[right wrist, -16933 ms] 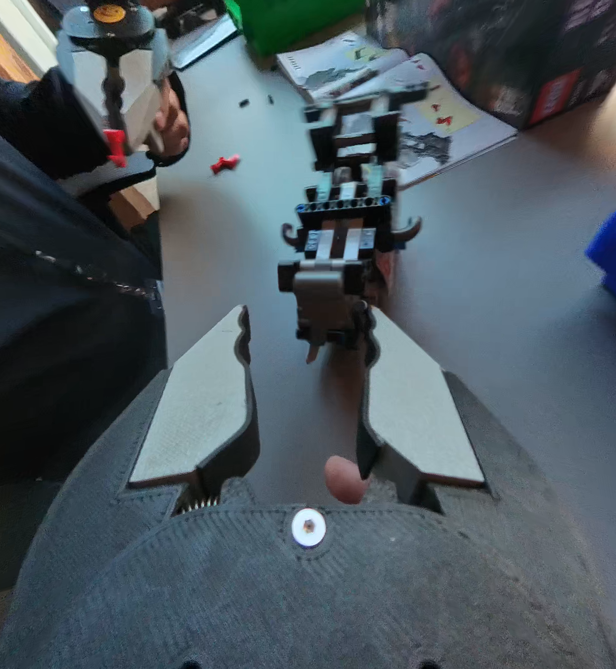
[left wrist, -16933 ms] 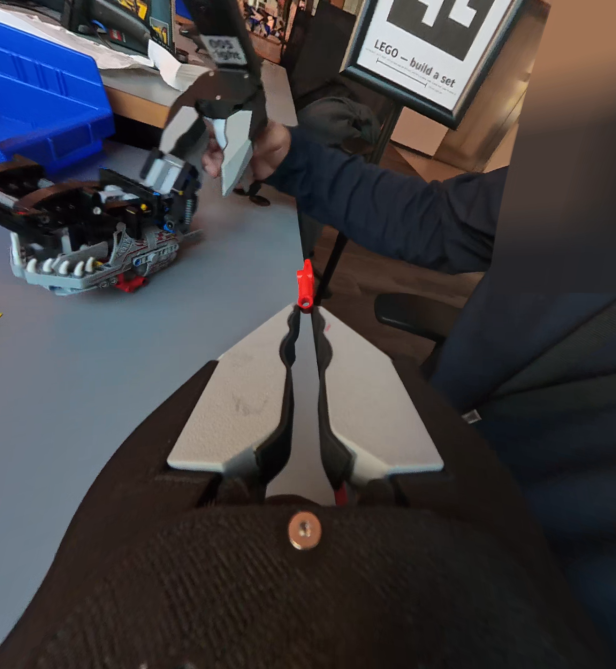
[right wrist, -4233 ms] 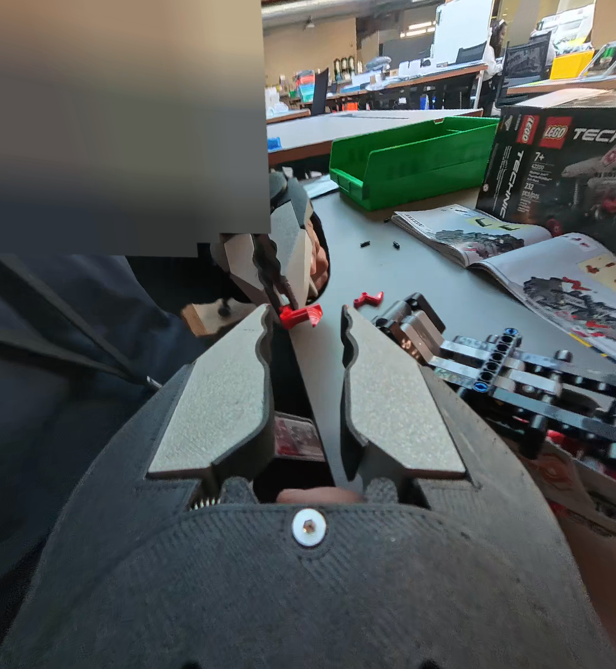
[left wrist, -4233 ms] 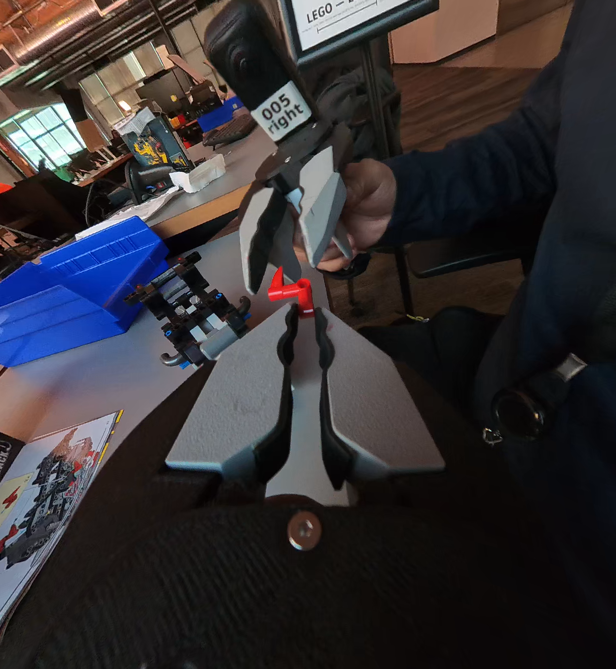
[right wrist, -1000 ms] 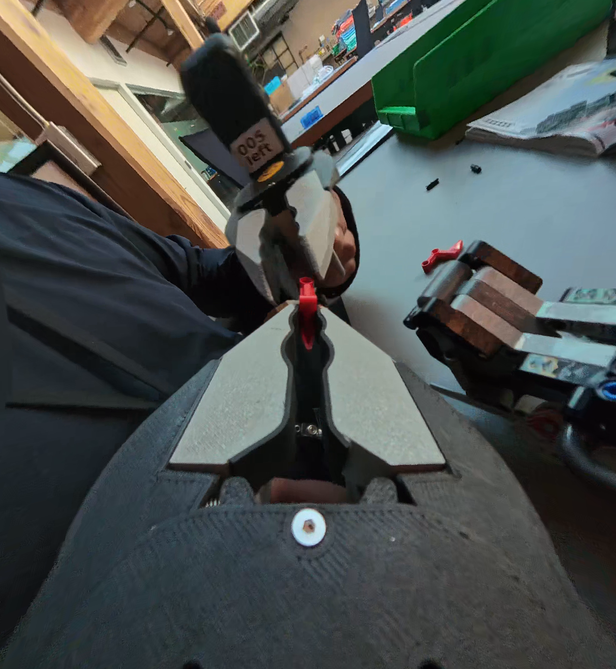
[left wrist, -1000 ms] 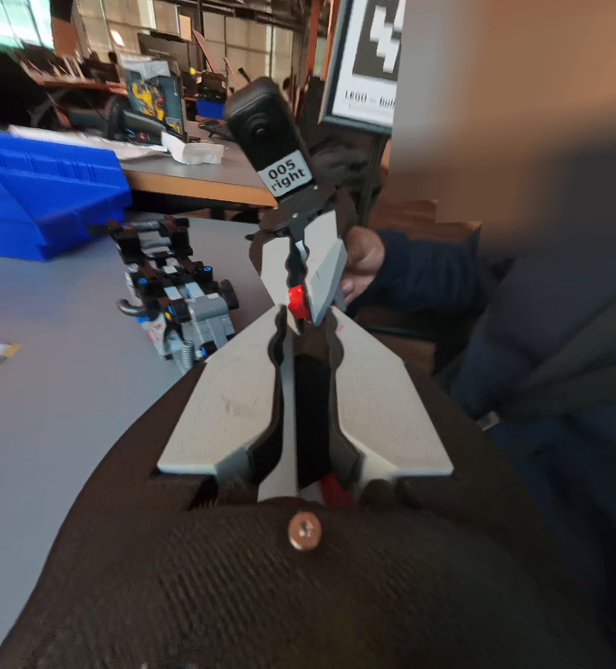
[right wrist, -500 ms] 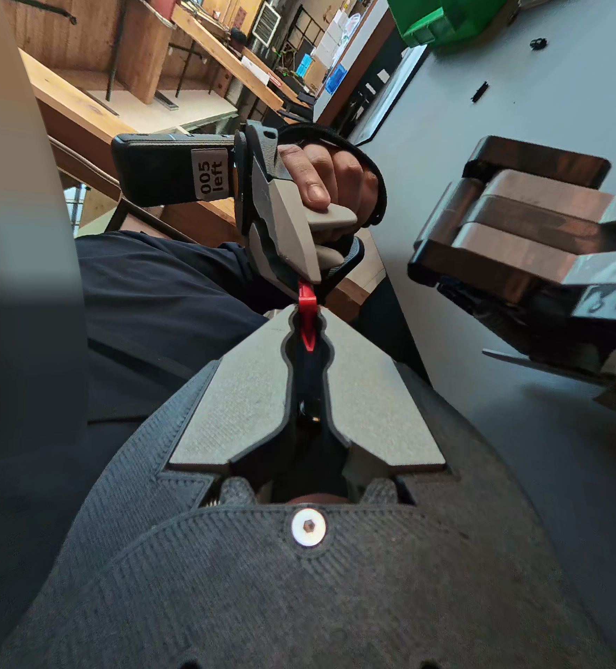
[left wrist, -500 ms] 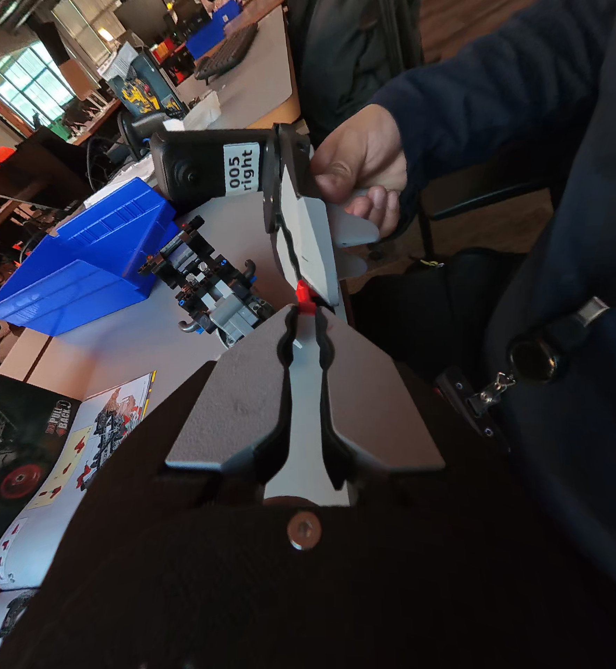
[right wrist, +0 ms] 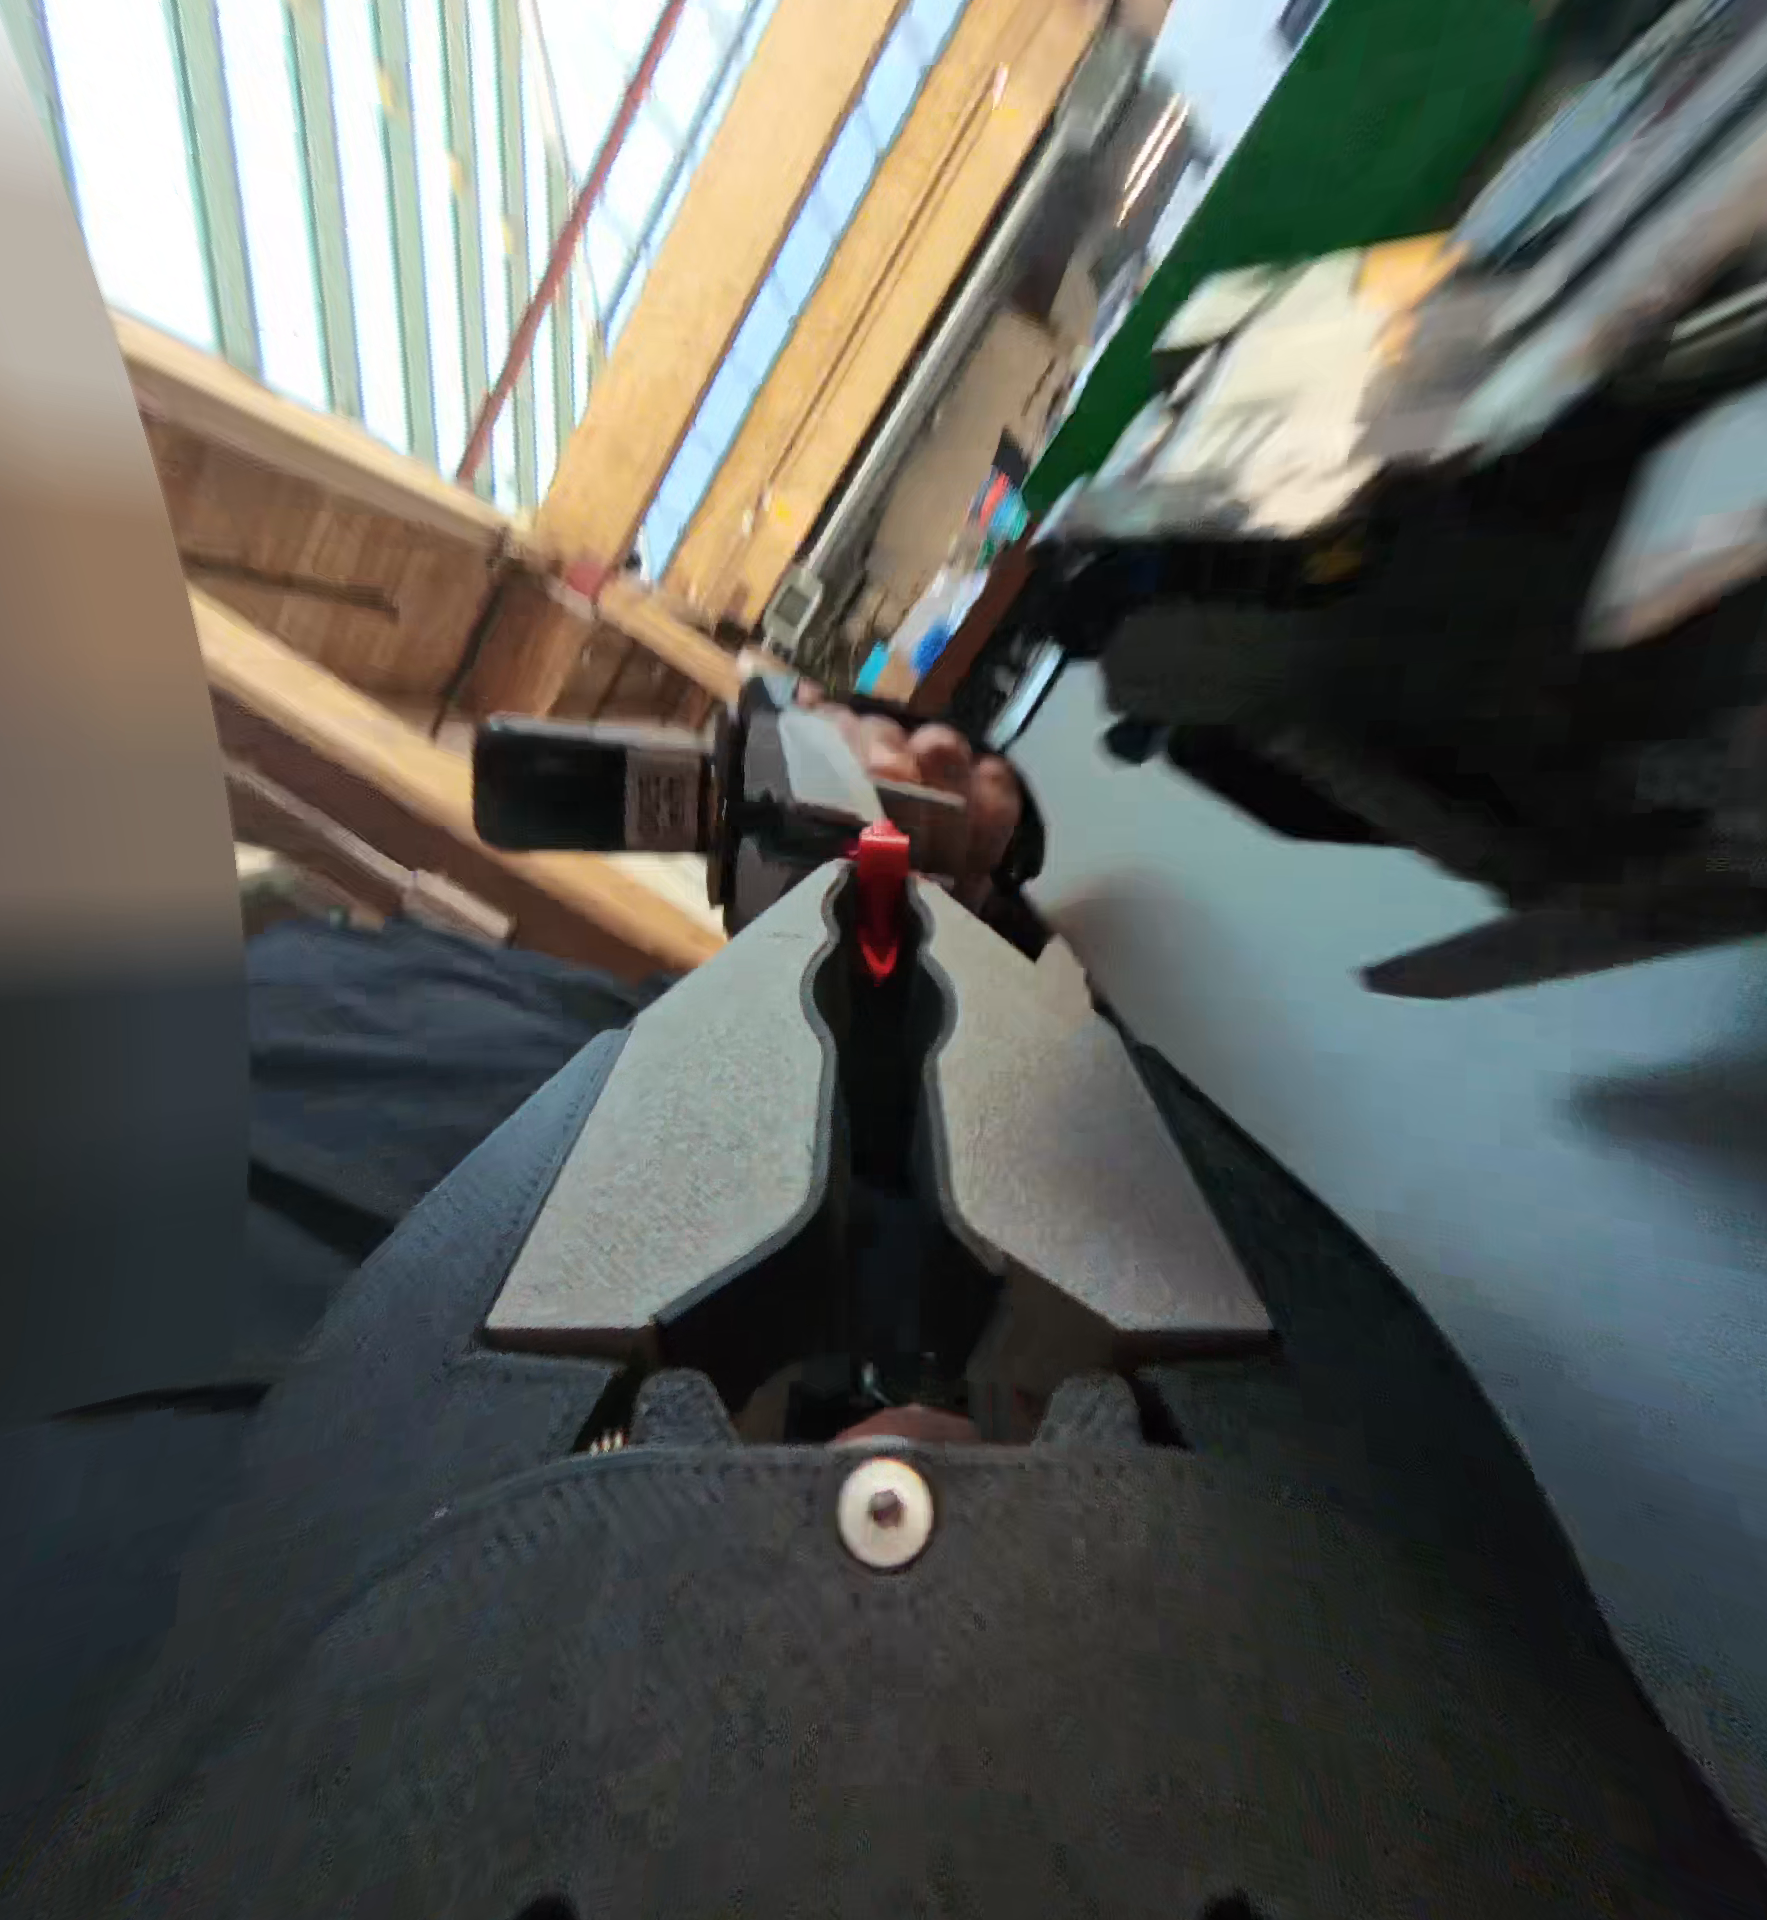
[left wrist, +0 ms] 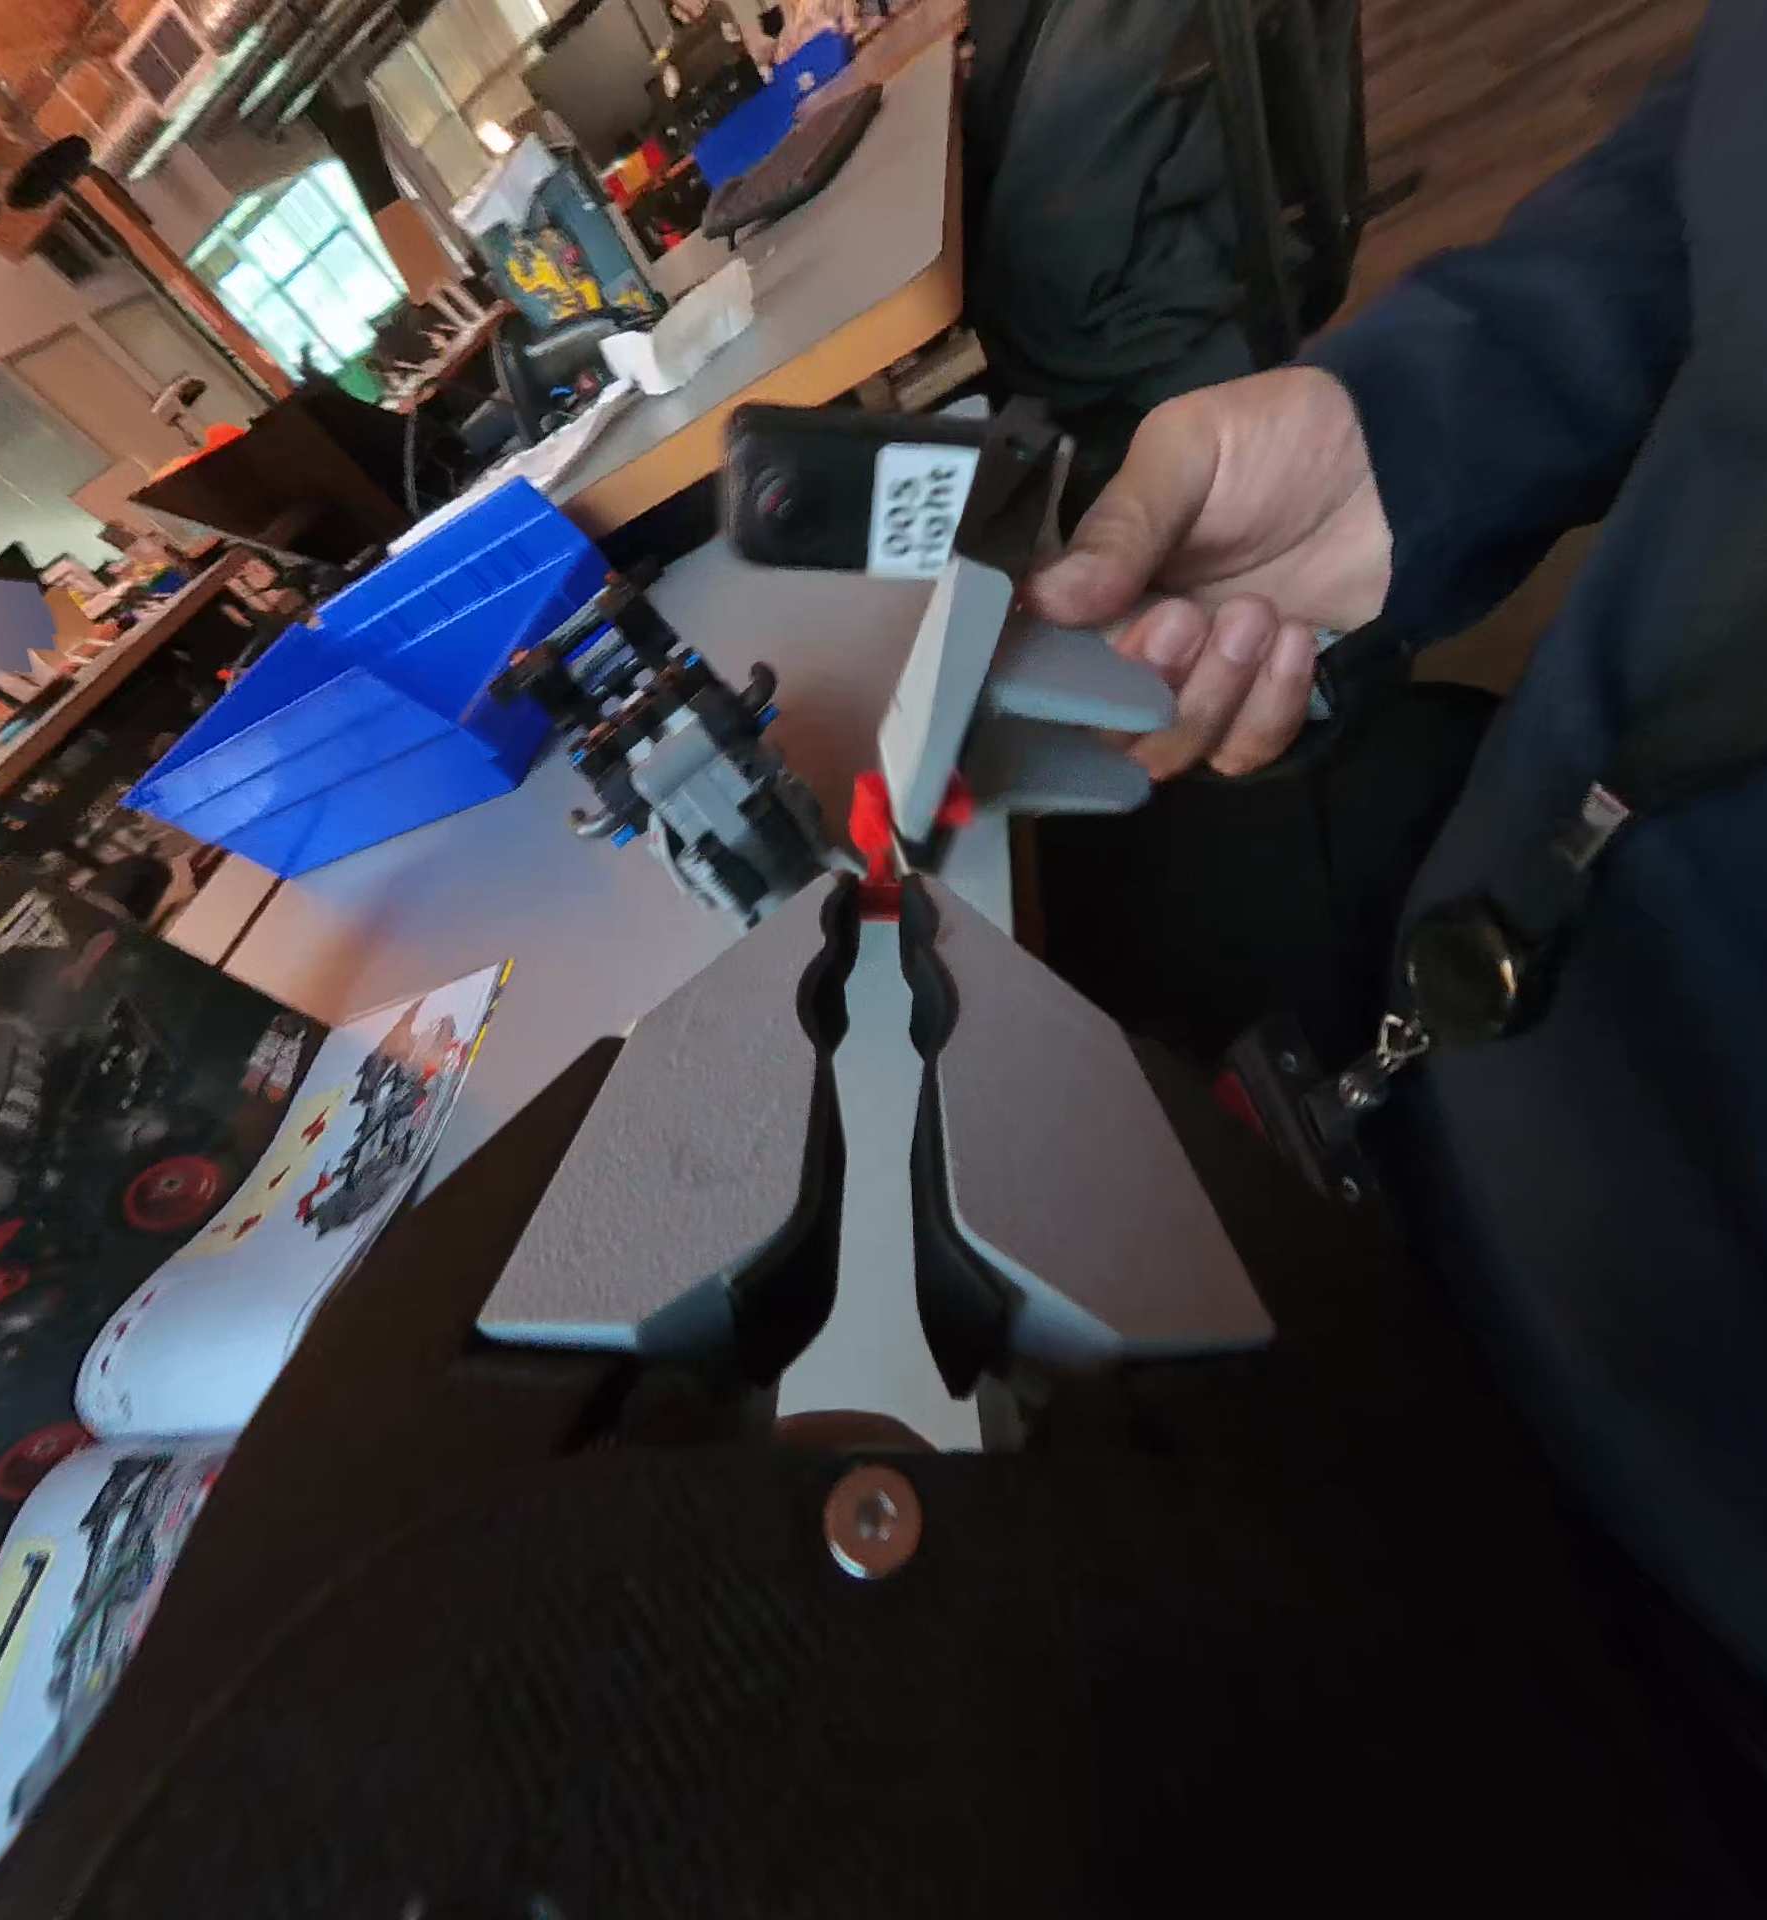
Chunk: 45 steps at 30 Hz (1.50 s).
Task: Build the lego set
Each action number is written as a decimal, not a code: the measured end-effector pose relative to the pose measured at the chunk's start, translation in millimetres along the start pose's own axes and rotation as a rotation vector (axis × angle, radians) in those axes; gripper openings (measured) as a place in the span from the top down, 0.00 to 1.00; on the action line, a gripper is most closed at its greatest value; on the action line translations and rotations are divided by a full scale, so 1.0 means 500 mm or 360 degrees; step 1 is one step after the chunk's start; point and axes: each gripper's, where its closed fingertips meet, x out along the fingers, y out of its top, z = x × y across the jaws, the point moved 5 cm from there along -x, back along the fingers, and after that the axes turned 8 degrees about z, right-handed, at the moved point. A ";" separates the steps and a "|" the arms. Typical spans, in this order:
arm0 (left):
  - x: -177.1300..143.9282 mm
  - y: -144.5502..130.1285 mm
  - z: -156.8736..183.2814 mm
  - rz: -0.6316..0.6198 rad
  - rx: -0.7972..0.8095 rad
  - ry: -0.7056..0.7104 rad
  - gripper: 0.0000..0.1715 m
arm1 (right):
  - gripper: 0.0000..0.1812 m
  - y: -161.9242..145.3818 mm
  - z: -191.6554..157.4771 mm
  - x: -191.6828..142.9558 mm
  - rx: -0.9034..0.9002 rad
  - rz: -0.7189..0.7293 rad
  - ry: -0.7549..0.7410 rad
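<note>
A small red lego piece is held in the air between both grippers, off the table's near edge. My left gripper is shut on its lower end. My right gripper, turned on its side and held by a hand, meets it from above. In the right wrist view my right gripper is shut on the red piece, with the left gripper tip to tip beyond it. The black and grey lego model stands on the grey table just behind; it shows blurred in the right wrist view.
A blue bin sits behind the model. An open instruction booklet and a dark set box lie at the left. A green bin shows blurred at the far side. The person's dark sleeve and body fill the right. The tips of both grippers are at nearly the same place.
Both grippers have kept hold of the red piece and rolled further together. The right wrist view has tipped upward and is now blurred by motion.
</note>
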 end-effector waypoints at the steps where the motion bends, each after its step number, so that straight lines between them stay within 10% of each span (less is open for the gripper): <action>1: -0.022 -0.006 -0.012 0.0014 -0.0035 0.0056 0.97 | 0.99 0.028 0.010 -0.029 -0.0007 0.0134 -0.0066; 7: -0.059 -0.037 -0.052 0.0093 -0.0352 0.0063 0.97 | 0.98 -0.026 0.008 0.014 -0.0169 -0.0291 -0.0193; 17: -0.038 -0.137 -0.016 -0.0523 0.0947 -0.0062 0.97 | 0.99 -0.017 0.032 0.038 -0.0003 -0.0384 -0.0201; 28: -0.055 -0.128 -0.035 -0.0480 0.0198 0.0023 0.72 | 0.98 -0.005 0.035 0.025 -0.0120 -0.0441 -0.0254; 39: -0.097 -0.167 -0.073 -0.0796 -0.0768 0.0075 0.84 | 0.98 -0.020 0.022 0.024 -0.0167 -0.0509 -0.0212; 45: -0.116 -0.161 -0.076 -0.0821 -0.0770 0.0115 0.89 | 0.98 -0.022 0.021 0.023 -0.0172 -0.0548 -0.0169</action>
